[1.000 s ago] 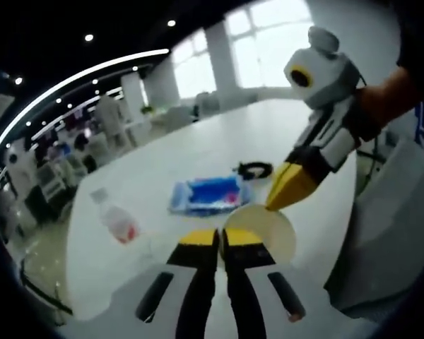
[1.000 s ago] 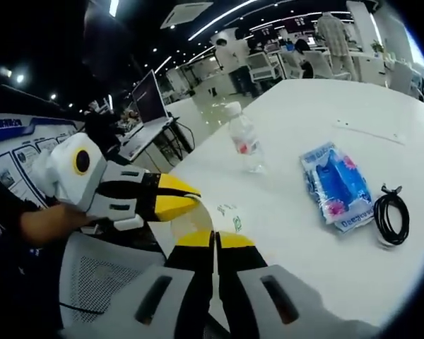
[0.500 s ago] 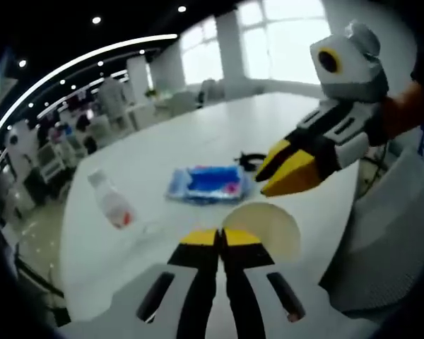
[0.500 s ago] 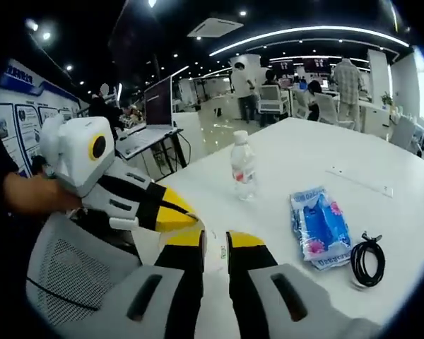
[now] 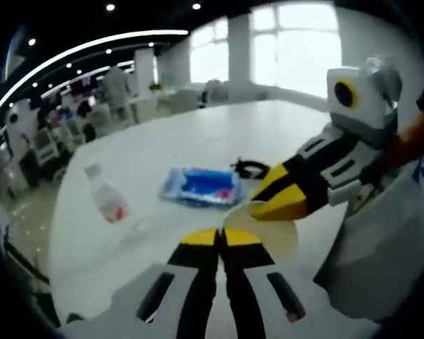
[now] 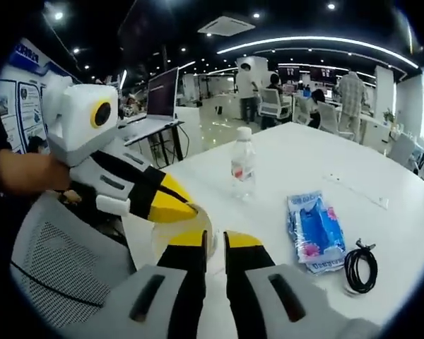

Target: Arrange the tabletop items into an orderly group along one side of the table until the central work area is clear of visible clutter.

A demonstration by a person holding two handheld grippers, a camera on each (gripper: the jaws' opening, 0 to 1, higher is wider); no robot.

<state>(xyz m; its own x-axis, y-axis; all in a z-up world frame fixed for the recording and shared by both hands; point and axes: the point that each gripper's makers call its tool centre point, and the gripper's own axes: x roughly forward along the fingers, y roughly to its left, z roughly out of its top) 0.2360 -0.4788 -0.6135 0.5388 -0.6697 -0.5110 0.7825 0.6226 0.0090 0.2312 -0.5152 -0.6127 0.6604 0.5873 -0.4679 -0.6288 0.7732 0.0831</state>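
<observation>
Barely begun: left hand-held gripper (image 5: 219, 236) clamped on cup (image 5: 263, 224), right hand-held gripper (image 6: 206, 240) slightly parted at its rim; beyond them, bottle (image 6: 243, 164), blue packet (image 6: 316, 229), cable (image 6: 358, 268) scattered across worktop (image 6: 381, 233).

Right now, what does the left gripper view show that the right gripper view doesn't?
Left gripper view: bright windows and the right gripper, jaws open at the cup. Right gripper view: a laptop, a wall poster and the left gripper. Both: the bottle, blue packet and black cable on the white table.
</observation>
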